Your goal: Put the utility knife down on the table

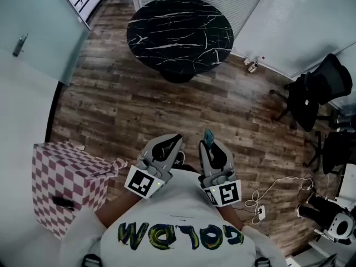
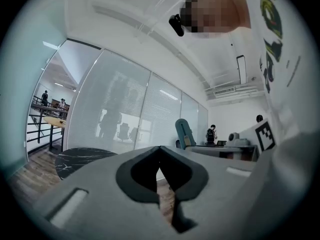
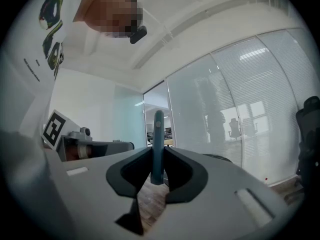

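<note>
The teal utility knife [image 1: 208, 137] sticks out of my right gripper [image 1: 211, 147], which is shut on its handle and held level at waist height. In the right gripper view the knife [image 3: 158, 141] stands upright, clamped between the two dark pads of the right gripper [image 3: 157, 159]. Beside it, my left gripper [image 1: 168, 143] is shut with nothing in it, and in its own view the left gripper [image 2: 160, 151] shows its pads meeting. The round black marble table [image 1: 179, 33] stands well ahead of both grippers on the wood floor, also seen low in the left gripper view as the table [image 2: 80, 159].
A pink-and-white checkered box [image 1: 61, 188] stands on the floor at my left. Black office chairs [image 1: 317, 93] and loose cables [image 1: 267, 196] are at the right. Glass partitions [image 1: 311, 21] enclose the room behind the table.
</note>
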A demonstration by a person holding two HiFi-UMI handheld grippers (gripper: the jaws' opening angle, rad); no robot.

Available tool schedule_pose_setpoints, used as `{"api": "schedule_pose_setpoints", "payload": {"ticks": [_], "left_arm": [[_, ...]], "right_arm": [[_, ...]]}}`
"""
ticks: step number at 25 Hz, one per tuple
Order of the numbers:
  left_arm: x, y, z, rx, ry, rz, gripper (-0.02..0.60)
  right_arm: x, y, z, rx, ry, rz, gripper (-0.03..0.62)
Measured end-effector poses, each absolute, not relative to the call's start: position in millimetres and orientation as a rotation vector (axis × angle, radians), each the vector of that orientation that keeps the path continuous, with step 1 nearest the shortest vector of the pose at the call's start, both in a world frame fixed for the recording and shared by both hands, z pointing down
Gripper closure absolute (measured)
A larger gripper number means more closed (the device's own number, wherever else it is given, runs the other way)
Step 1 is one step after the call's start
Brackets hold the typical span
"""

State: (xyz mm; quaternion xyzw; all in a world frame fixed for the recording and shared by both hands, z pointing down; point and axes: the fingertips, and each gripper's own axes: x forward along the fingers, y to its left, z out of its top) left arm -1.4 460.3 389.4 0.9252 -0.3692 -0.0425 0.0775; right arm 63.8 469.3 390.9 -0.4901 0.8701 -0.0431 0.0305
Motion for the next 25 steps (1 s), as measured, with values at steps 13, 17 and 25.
{"api": "schedule_pose_setpoints", "payload": {"ticks": [13,17,25], "left_arm": [[40,428,394,2.788,-1.078,-0.111,0.581],[41,400,400,2.78,-1.065,-0.113,0.581],[27,314,404,2.764,-1.037,-0.138,0.581]], "right_arm": [[100,436,397,-1.516,2.673,-0.127,0.521],[99,408,398,-1.519,2.684,-0.126,0.52],[80,324,403,-1.538,2.703,-0.133,0.522]]}}
